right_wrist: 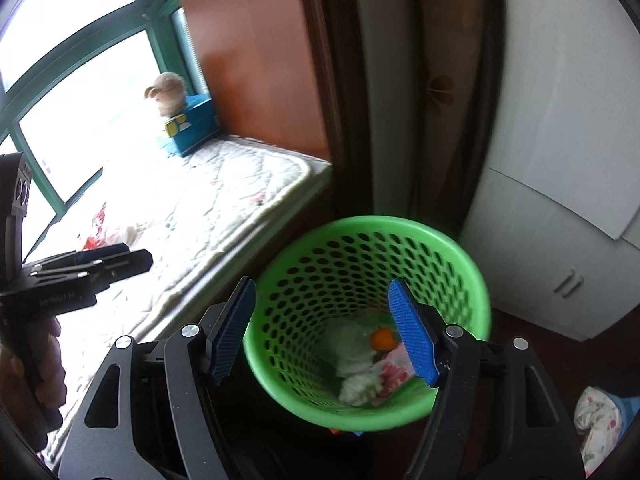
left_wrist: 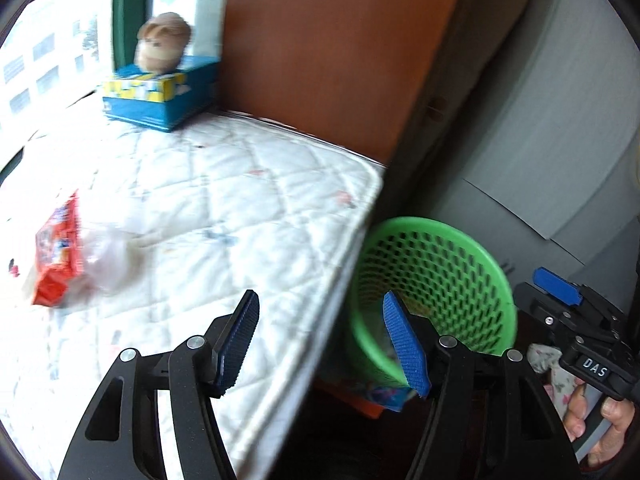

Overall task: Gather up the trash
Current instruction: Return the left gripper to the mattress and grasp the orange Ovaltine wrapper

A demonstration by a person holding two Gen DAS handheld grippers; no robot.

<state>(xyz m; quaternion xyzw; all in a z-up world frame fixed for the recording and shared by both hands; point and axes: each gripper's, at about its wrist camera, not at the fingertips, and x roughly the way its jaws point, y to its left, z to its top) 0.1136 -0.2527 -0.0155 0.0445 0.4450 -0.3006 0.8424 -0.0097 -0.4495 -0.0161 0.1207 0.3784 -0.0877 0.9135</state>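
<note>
A red snack wrapper [left_wrist: 56, 248] and a crumpled clear plastic bag [left_wrist: 104, 256] lie on the white quilted mattress [left_wrist: 248, 184], left of my left gripper [left_wrist: 320, 312]. That gripper is open and empty, above the mattress edge. The green mesh basket [left_wrist: 420, 224] stands on the floor beside the mattress. My right gripper [right_wrist: 322, 292] hangs open and empty over the basket [right_wrist: 372, 222]. Inside it lie white crumpled paper [right_wrist: 352, 348], a small orange piece [right_wrist: 382, 338] and a floral wrapper [right_wrist: 394, 368]. The red wrapper [right_wrist: 94, 232] also shows far left.
A blue box [left_wrist: 160, 100] with a plush toy [left_wrist: 162, 40] sits at the mattress's far end by the window. A brown wooden panel [left_wrist: 328, 60] rises behind. A white cabinet [right_wrist: 560, 208] stands right of the basket. Colourful packaging [left_wrist: 380, 394] lies under the basket.
</note>
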